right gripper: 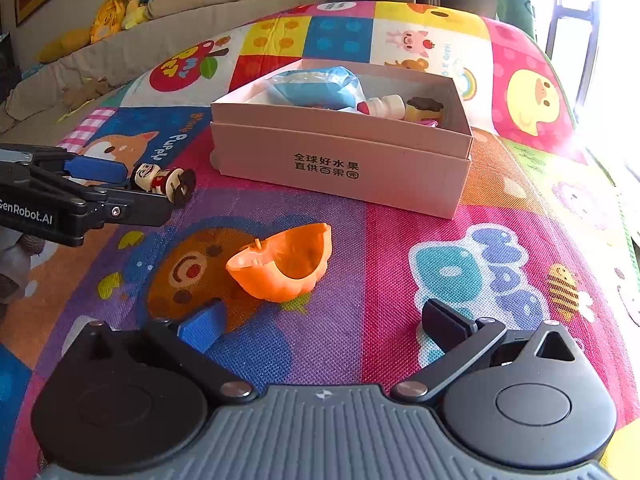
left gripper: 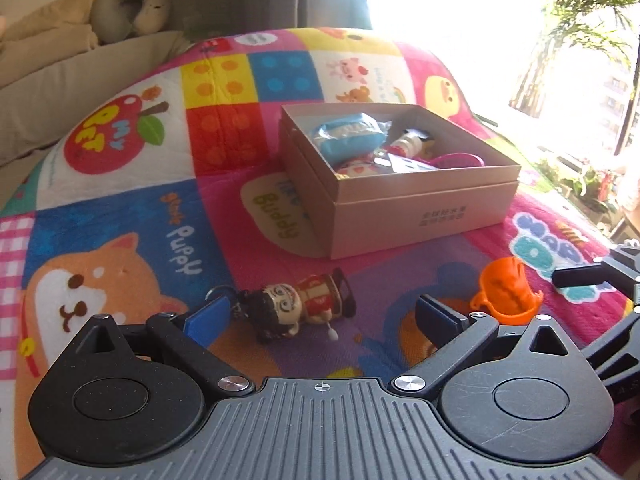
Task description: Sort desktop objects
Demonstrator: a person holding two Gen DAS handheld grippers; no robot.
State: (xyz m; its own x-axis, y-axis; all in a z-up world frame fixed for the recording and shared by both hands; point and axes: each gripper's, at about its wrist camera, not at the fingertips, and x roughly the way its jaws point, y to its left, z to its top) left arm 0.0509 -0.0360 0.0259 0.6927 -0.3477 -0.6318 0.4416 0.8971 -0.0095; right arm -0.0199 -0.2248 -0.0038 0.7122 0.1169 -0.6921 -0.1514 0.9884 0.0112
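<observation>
- Orange plastic is catching the light on a pumpkin-shaped cup (right gripper: 282, 266), which is lying tipped on its side on the quilted play mat (right gripper: 400, 264), its hollow facing up and toward the box.
- A small figurine (left gripper: 298, 304) with a painted face and red body is lying on its side on the mat, just beside the blue pad of the left tongs (left gripper: 320, 314).
- The left tongs are standing wide apart, with the figurine lying partly between the fingers and nothing clamped.
- The right tongs (right gripper: 324, 322) are also standing wide apart, with the orange cup sitting just ahead of the gap, nearer the blue-padded finger.
- A cardboard box (right gripper: 344, 168) is sitting open farther along the mat, toward its far edge, well apart from both toys.
- Inside the box, a blue packet (left gripper: 348, 138), a small white bottle (right gripper: 382, 106) and a pink item (left gripper: 460, 160) are lying together.
- Plush toys (right gripper: 120, 8) are resting on a couch beyond the mat's far edge.
</observation>
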